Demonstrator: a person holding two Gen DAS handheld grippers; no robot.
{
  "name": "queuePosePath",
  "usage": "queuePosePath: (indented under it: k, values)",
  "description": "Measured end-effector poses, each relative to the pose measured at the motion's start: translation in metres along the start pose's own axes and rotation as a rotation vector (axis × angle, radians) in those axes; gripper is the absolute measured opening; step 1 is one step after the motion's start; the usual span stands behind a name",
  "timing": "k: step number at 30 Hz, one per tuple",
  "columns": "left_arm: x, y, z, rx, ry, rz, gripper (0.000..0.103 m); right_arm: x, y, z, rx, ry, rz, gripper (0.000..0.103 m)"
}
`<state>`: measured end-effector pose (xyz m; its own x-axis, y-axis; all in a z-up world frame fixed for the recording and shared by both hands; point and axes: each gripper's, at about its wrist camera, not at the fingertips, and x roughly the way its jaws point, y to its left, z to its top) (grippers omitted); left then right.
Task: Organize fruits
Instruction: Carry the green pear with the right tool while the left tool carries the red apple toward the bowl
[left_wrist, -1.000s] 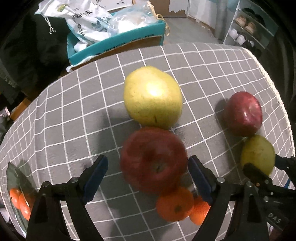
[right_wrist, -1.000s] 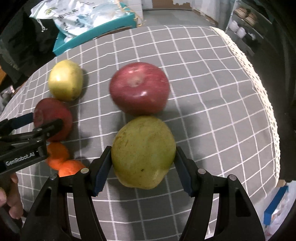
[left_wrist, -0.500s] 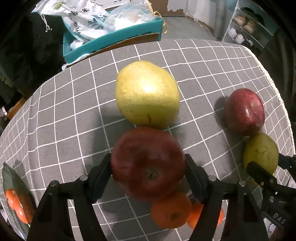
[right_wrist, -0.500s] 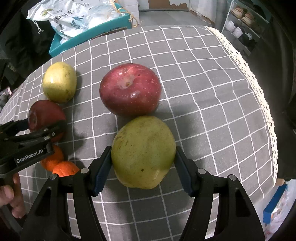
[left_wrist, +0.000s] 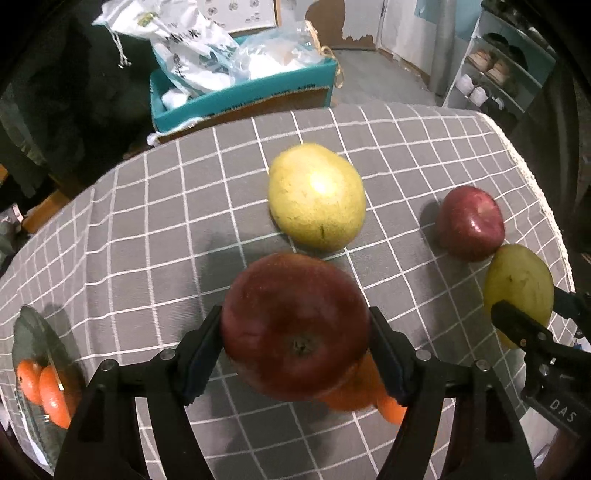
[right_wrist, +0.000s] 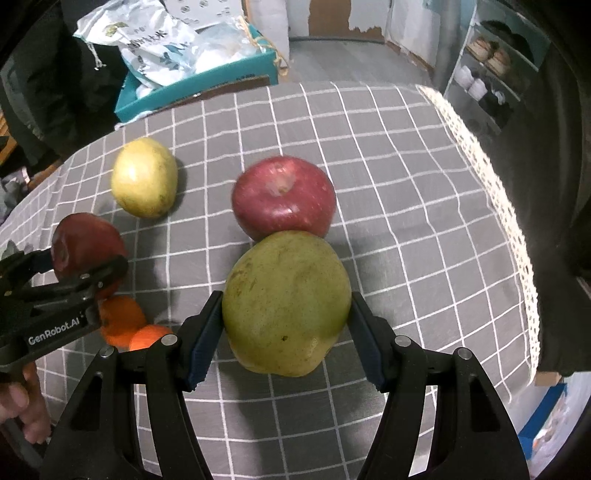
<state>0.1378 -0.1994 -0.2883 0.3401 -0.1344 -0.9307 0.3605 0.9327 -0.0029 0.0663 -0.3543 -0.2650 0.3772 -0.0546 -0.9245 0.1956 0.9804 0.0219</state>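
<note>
Since a second ago our left gripper (left_wrist: 295, 354) has closed: its blue-padded fingers, which then stood wide apart on either side of the dark red apple (left_wrist: 295, 328), now press against both flanks of it, and the apple sits larger and higher in the left wrist view, covering most of the two oranges (left_wrist: 364, 397) beneath it; the table edge and the teal box (left_wrist: 240, 99) have dropped lower in frame, so the view has shifted; our right gripper (right_wrist: 286, 332) is unchanged, its fingers clamped on the green pear (right_wrist: 286, 302) as before, though the pear now overlaps the lower edge of the second red apple (right_wrist: 282, 197) behind it, where earlier a gap showed; the yellow pear (left_wrist: 317, 195) lies on the grey checked tablecloth (left_wrist: 166, 206) just beyond the held apple, and a glass plate (left_wrist: 27, 343) with more oranges sits at the cloth's left edge; on writing, we read "GenRobot.AI" on the left gripper's body in the right wrist view and "DAS" on the right gripper's body in the left wrist view; the print on the white bag (right_wrist: 147, 40) in the box is too blurred to read.
</note>
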Motion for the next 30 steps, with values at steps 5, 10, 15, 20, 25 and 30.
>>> queuePosePath:
  k: [5,10,15,20,25,30]
  values:
    - [-0.024,0.009,-0.002,-0.030,-0.034,-0.013,0.076,-0.013,0.007,0.005,-0.015,-0.036,0.008,0.066]
    - [-0.047,0.016,-0.007,-0.049,-0.073,-0.003,0.076,-0.026,0.014,0.009,-0.032,-0.073,0.016,0.066]
    - [-0.073,0.022,-0.010,-0.061,-0.124,0.009,0.076,-0.043,0.022,0.013,-0.048,-0.118,0.026,0.066]
    - [-0.102,0.028,-0.014,-0.076,-0.182,0.010,0.076,-0.065,0.031,0.017,-0.072,-0.175,0.034,0.066]
    - [-0.128,0.037,-0.017,-0.094,-0.227,0.016,0.076,-0.088,0.043,0.020,-0.107,-0.229,0.030,0.066]
    - [-0.150,0.048,-0.020,-0.109,-0.271,0.033,0.076,-0.111,0.053,0.021,-0.129,-0.278,0.034,0.066]
